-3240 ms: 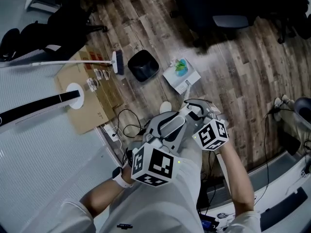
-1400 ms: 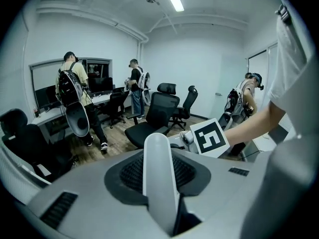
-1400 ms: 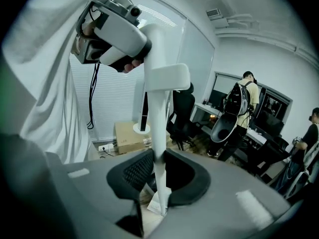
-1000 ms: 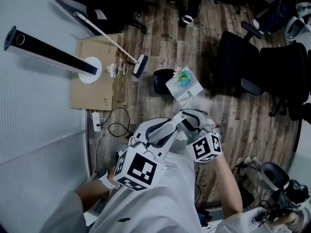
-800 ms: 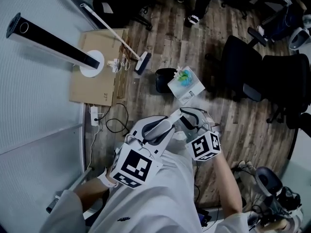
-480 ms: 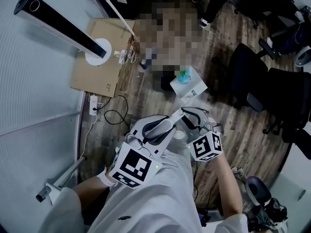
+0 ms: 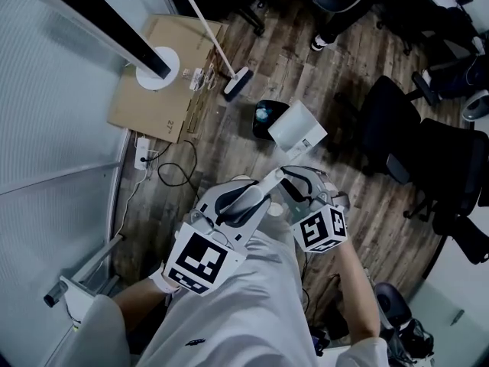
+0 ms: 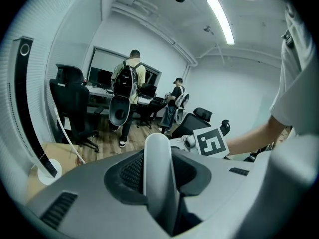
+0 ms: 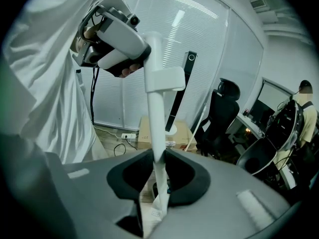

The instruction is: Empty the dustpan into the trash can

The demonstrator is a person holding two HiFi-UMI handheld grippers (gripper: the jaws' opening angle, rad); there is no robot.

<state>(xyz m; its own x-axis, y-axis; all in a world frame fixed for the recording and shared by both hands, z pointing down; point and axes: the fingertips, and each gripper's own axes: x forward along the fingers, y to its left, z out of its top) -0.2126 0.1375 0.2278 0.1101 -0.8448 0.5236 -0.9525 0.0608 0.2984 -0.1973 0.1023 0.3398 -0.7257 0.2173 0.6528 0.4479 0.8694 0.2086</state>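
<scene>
The white dustpan (image 7: 296, 126) hangs tipped over the black trash can (image 7: 269, 119), its plain white face towards me; a small blue bit (image 7: 262, 114) shows inside the can. Its long handle (image 7: 269, 183) runs back to both grippers. My left gripper (image 7: 262, 193) is shut on the handle's near end, seen as a white bar (image 8: 157, 163) between the jaws of that gripper (image 8: 159, 183). My right gripper (image 7: 286, 177) is shut on the handle a little further along; the handle (image 9: 154, 108) rises from its jaws (image 9: 158, 179) towards the left gripper (image 9: 117, 34).
A broom (image 7: 237, 82) with a long white stick lies left of the can, beside a flat cardboard sheet (image 7: 153, 90) and a black tower on a round white base (image 7: 157, 69). Cables (image 7: 172, 176) trail by the wall. Office chairs (image 7: 397, 128) and standing people (image 8: 127, 83) are beyond.
The dustpan has swung over the trash can and tipped. The green and blue litter that lay on it no longer shows there; a blue bit now shows in the can.
</scene>
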